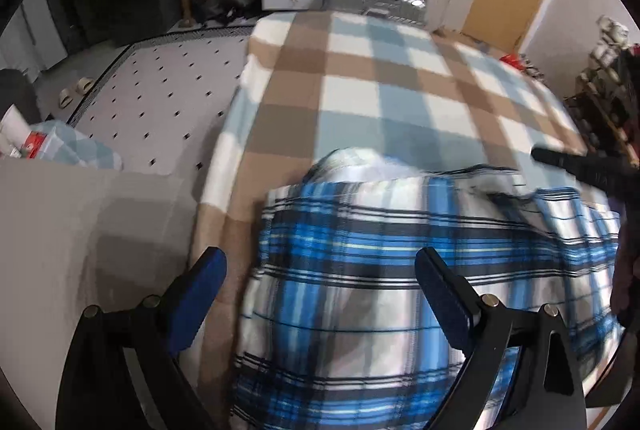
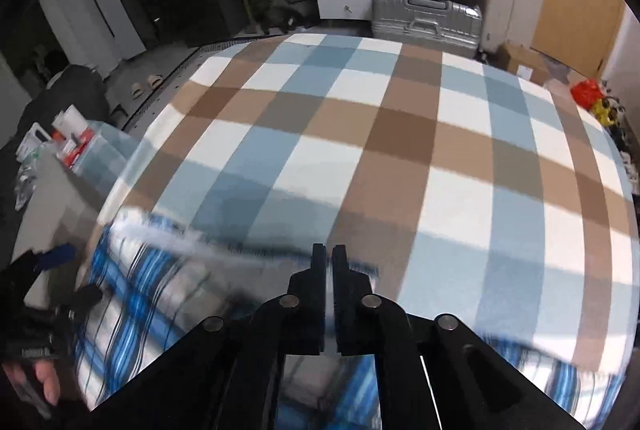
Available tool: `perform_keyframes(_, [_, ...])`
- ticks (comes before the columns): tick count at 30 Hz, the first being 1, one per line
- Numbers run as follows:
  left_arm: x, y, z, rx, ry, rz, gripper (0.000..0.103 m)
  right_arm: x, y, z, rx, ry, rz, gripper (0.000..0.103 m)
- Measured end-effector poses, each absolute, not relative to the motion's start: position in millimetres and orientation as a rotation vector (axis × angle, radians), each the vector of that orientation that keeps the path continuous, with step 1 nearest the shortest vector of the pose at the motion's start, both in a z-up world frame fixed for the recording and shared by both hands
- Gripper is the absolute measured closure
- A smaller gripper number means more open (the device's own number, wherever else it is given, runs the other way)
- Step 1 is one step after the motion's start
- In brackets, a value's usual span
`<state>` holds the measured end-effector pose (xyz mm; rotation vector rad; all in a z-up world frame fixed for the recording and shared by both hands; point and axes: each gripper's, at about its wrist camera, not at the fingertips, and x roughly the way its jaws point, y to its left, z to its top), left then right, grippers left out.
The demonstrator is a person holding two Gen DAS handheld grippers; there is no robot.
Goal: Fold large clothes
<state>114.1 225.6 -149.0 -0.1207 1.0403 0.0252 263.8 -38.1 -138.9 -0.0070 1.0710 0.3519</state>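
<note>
The blue plaid shirt (image 1: 400,270), thin, soft woven cotton, lies bunched at the near edge of the bed on a fleecy checked blanket (image 2: 360,150). The right gripper (image 2: 329,258) is nearly closed, apparently pinching a blurred shirt edge; that slight hold could slip. The left gripper (image 1: 320,282) stands wide, holding nothing.

Evenly lit indoors, soft shadows; motion blur on the plaid shirt (image 1: 400,270) ahead; fisheye bending, black corners.
</note>
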Motion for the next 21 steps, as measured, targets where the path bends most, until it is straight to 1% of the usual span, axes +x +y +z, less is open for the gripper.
perform_keyframes(1, [111.9, 221.1, -146.0, -0.121, 1.03, 0.0, 0.01, 252.4, -44.2, -137.4, -0.001, 1.075, 0.369, 0.081])
perform_keyframes(2, [109.5, 214.7, -143.2, -0.114, 1.021, -0.036, 0.01, 237.3, -51.6, -133.0, -0.014, 1.068, 0.358, 0.073])
perform_keyframes(4, [106.3, 197.0, -141.7, -0.069, 1.007, -0.107, 0.01, 205.2, -73.1, -127.9, -0.038, 1.034, 0.315, 0.042])
perform_keyframes(5, [106.9, 190.6, -143.3, -0.047, 1.012, -0.123, 0.01, 187.5, -87.2, -127.4, -0.047, 1.028, 0.294, 0.038])
perform_keyframes(6, [108.8, 182.8, -148.8, -0.016, 1.038, -0.128, 0.01, 173.5, -99.9, -129.0, -0.065, 1.033, 0.269, 0.038])
perform_keyframes(9, [117.9, 167.9, -177.4, 0.047, 1.192, -0.089, 0.01, 147.2, -134.5, -140.3, -0.122, 1.068, 0.156, 0.038])
perform_keyframes(11, [120.6, 160.3, -191.6, 0.104, 1.23, -0.065, 0.01, 143.2, -149.3, -154.6, -0.113, 1.127, 0.128, 0.038])
perform_keyframes(12, [121.2, 157.5, -193.3, 0.129, 1.224, -0.054, 0.009, 143.2, -153.2, -170.6, -0.134, 1.185, 0.124, 0.038])
perform_keyframes(14, [121.0, 155.8, -189.6, 0.129, 1.216, -0.028, 0.009, 140.1, -151.1, -185.7, -0.182, 1.174, 0.104, 0.037])
perform_keyframes(15, [119.0, 155.5, -185.1, 0.116, 1.201, -0.016, 0.01, 137.8, -149.8, -185.0, -0.18, 1.143, 0.093, 0.036])
perform_keyframes(18, [104.7, 144.9, -166.9, 0.067, 1.147, -0.076, 0.011, 142.3, -146.2, -177.5, -0.182, 1.174, 0.058, 0.037])
perform_keyframes(21, [81.5, 111.4, -151.1, 0.084, 1.094, -0.221, 0.01, 119.9, -148.0, -152.2, -0.138, 1.083, 0.081, 0.036])
